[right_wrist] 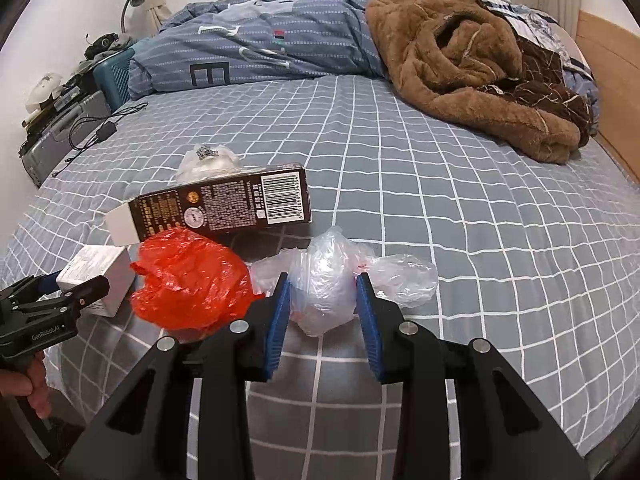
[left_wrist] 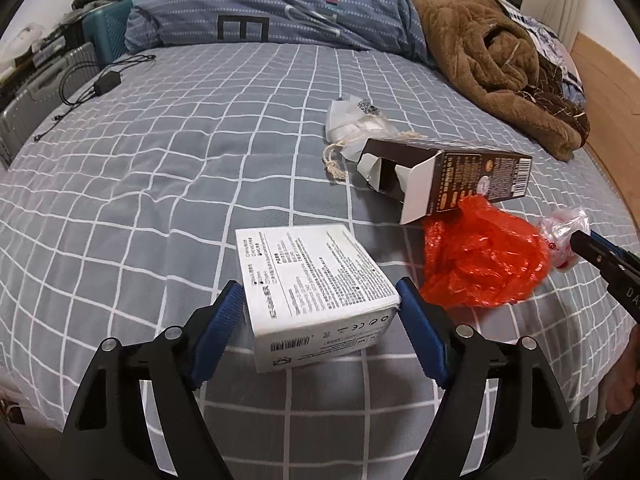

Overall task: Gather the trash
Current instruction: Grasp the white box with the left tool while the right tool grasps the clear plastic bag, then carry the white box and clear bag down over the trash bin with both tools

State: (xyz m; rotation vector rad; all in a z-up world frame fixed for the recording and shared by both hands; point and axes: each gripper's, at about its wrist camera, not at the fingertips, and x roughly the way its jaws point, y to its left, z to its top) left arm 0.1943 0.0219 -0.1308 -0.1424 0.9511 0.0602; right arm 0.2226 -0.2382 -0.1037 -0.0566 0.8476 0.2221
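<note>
**Two tools, two catches on the bed**

Left tool is clamped on the white box, tilted off the bed. Right tool pinches the clear bag, angled down. Only the left view shows the brown carton's open end, just behind the red bag.

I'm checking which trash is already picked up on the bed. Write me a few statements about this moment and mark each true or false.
1. The left gripper grips the white box. True.
2. The right gripper is empty. False: it pinches the clear plastic bag.
3. The red plastic bag lies between the white box and the clear plastic bag. True.
4. The dark brown carton stands upright and sealed. False: it lies on its side with an end flap open.
5. The brown blanket covers the carton. False: it lies apart, further back.
</note>
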